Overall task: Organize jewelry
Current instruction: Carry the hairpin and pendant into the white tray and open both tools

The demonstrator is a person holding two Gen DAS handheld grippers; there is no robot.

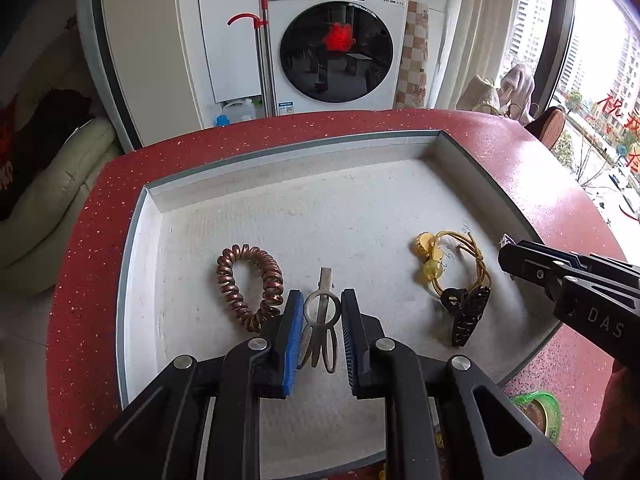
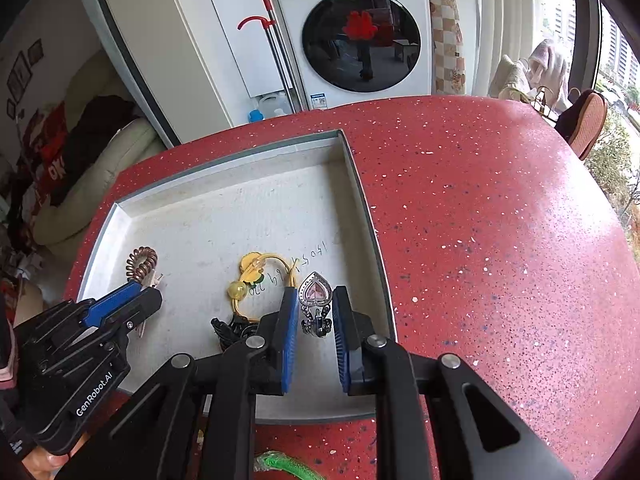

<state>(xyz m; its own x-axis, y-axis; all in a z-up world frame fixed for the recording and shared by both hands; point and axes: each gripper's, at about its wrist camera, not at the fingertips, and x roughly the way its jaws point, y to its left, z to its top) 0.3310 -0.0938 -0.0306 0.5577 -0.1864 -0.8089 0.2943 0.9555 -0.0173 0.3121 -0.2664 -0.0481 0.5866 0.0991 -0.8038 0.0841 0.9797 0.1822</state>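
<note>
- Already in the tray (image 1: 144, 248): coil hair tie (image 1: 248, 286), yellow beaded tie (image 1: 452, 258), black claw clip (image 1: 470, 314).
- Left tongs (image 1: 320, 320) grasp a metal hair clip (image 1: 320, 312) over the tray.
- Right tongs (image 2: 316, 316) grasp a heart pendant clip (image 2: 316, 304) near its right wall; both unplaced.

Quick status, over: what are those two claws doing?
Left gripper shut on metal hair clip. Right gripper shut on heart pendant. Both over grey tray. Nothing blocking.
</note>
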